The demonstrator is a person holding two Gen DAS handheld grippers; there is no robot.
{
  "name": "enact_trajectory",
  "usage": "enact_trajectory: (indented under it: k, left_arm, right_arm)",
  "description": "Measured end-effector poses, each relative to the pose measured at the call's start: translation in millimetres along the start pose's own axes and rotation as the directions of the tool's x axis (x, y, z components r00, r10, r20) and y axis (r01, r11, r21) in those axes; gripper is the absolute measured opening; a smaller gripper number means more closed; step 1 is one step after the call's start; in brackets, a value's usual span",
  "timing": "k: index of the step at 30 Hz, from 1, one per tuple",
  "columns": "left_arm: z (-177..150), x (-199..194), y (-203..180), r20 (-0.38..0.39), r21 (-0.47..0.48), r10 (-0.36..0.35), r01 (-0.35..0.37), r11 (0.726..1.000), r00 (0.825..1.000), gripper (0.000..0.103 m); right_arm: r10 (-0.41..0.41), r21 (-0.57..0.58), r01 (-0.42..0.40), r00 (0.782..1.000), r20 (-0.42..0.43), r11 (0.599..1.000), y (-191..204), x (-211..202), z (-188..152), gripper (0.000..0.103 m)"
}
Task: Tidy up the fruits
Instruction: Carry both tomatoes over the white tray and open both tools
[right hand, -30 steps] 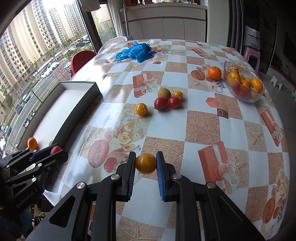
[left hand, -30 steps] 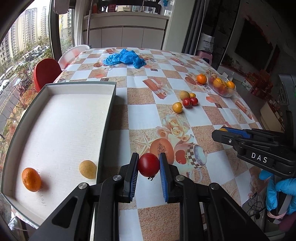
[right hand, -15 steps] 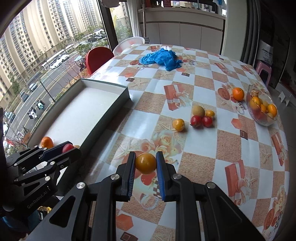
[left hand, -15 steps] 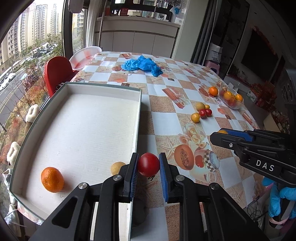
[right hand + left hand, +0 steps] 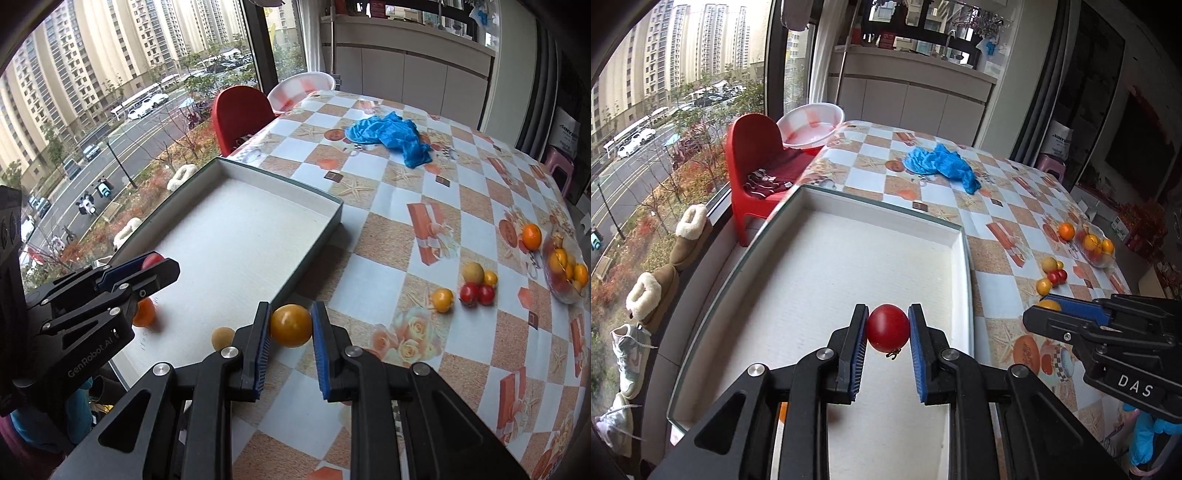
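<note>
My left gripper is shut on a red tomato and hangs over the white tray. In the right wrist view the same left gripper shows above the tray's near left part, the red tomato peeking out. My right gripper is shut on a yellow-orange tomato, just outside the tray's right wall. Inside the tray lie an orange and a small tan fruit. Loose fruits sit on the tablecloth further right.
A clear bowl of oranges and a lone orange sit at the table's right edge. A blue cloth lies at the far end. A red chair, a basin and shoes are left of the table.
Both grippers have moved left with their fruits. The left one went from over the tablecloth to over the tray; the right one came up to the tray's right wall.
</note>
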State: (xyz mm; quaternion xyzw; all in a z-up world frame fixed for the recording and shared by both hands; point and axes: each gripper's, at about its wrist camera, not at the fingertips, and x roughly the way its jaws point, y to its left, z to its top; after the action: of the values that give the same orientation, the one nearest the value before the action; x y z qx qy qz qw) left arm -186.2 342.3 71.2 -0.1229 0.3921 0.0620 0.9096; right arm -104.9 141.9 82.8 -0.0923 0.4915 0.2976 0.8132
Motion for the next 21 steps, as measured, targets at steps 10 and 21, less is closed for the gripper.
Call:
enact_trajectory:
  k: [10, 21]
  left_arm:
    - [-5.3, 20.6, 25.6, -0.032, -0.024, 0.05, -0.051, 0.998, 0.998, 0.023]
    - [-10.5, 29.2, 29.0, -0.039, -0.018, 0.079, -0.08, 0.997, 0.996, 0.023]
  right_arm:
    - [0.054, -0.046, -0.057, 0.997, -0.063, 0.997, 42.1, 44.7, 14.9, 0.023]
    - [0.046, -0.068, -0.054, 0.992, -0.114, 0.996, 49.7, 69.1, 13.3, 0.025]
